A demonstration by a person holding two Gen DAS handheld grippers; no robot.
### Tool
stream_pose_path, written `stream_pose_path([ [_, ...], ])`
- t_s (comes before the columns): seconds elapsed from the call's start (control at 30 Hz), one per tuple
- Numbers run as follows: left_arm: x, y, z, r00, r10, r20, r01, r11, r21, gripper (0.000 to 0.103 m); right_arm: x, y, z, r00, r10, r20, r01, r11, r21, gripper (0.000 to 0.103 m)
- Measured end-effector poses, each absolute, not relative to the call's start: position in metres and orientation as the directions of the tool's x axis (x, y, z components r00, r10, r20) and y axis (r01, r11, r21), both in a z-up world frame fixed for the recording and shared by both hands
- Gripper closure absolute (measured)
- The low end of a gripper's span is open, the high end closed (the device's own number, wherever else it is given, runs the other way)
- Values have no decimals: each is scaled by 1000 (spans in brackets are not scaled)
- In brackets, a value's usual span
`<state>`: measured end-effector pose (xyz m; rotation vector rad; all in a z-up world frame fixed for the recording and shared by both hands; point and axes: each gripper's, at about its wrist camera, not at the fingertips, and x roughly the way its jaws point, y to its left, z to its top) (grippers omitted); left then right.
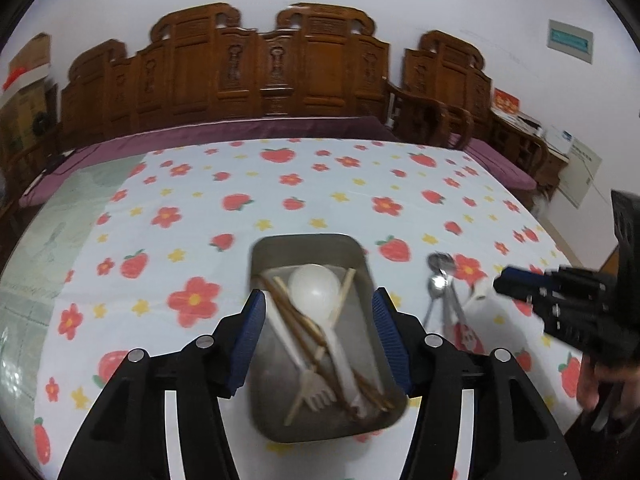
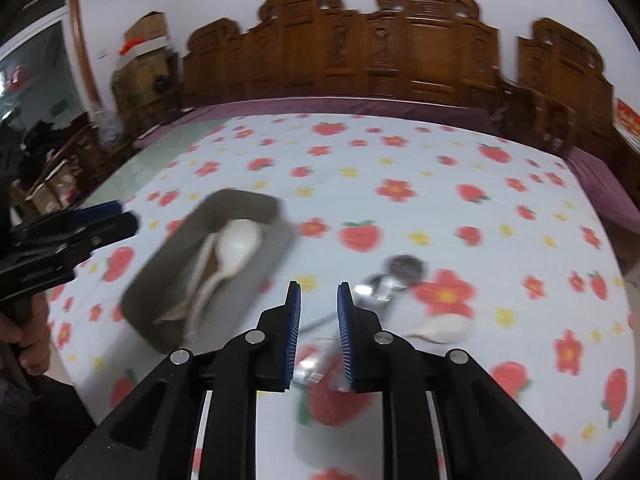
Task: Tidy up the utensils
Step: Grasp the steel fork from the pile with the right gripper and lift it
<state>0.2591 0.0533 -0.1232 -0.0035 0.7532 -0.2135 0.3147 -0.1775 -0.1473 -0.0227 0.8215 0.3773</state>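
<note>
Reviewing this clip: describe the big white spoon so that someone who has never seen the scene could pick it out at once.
On the strawberry-print tablecloth sits a grey rectangular tray that holds several utensils. The white spoon lies inside it, bowl toward the tray's far end. It has the only round white bowl there, beside thin wooden chopsticks and a pale fork, unlike the shiny metal spoons outside on the cloth.

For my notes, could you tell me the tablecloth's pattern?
White tablecloth with red strawberries, flowers and yellow stars; clearest in the left wrist view.
</note>
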Motion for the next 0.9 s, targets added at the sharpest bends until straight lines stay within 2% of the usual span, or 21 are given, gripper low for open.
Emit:
stream_pose_path([
  [0.17, 256, 31, -126, 694, -236, -680, 239, 967, -92, 50, 322, -209, -158, 624, 261, -737, -276, 955, 105, 82],
  [0.43, 252, 4, -135, 676, -254, -692, 285, 956, -72, 50, 336, -201, -194, 575, 247, -780, -273, 957, 102, 77],
  [0.57, 253, -2, -141, 668, -263, -696, 291, 953, -82, 50, 351, -193, -208, 562, 239, -792, -263, 959, 103, 70],
  [0.9, 256, -6, -144, 660, -273, -700, 292, 952, -95, 50, 390, -189, -227, 551, 203, -810, -197, 974, 111, 70],
])
